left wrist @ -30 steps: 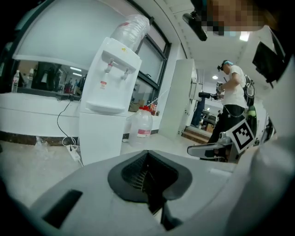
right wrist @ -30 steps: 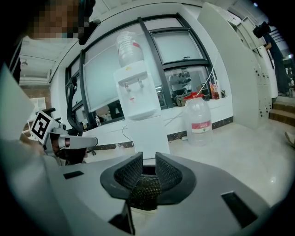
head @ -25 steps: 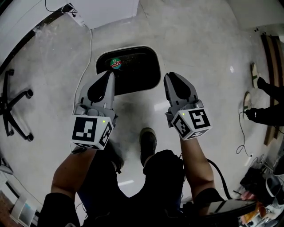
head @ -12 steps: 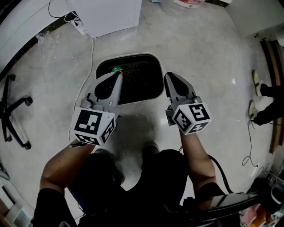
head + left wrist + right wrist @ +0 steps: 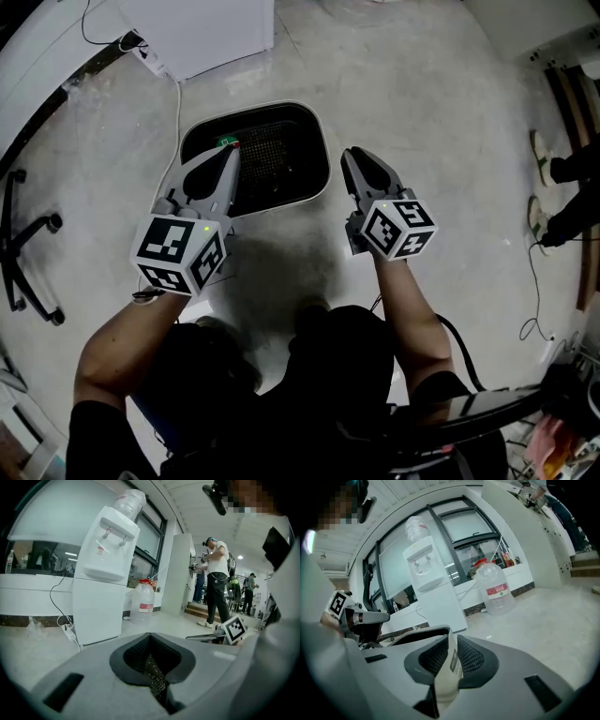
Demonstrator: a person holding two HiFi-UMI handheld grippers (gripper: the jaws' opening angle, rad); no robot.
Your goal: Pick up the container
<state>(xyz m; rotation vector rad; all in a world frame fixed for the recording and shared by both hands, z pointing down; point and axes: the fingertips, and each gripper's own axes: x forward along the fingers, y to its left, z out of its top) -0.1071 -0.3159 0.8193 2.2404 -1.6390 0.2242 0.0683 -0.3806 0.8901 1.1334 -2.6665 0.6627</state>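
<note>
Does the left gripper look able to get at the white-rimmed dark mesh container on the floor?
Probably yes: the left gripper hangs at the near rim of the white-rimmed dark mesh container, nothing between them, though its fingers are shut.

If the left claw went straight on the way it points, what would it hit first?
Probably the container: seen from above, the left claw overlaps its basin. Height is unclear, so it might pass over.

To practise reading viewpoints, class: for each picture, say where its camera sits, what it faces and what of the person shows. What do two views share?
Head view: on the head, facing down at the floor container, left tongs, right tongs, forearms.
Left gripper view: on left tongs, shut, facing the water dispenser.
Right gripper view: on right tongs, pinching a pale strip, facing likewise.
Shared: water dispenser, water bottle.
</note>
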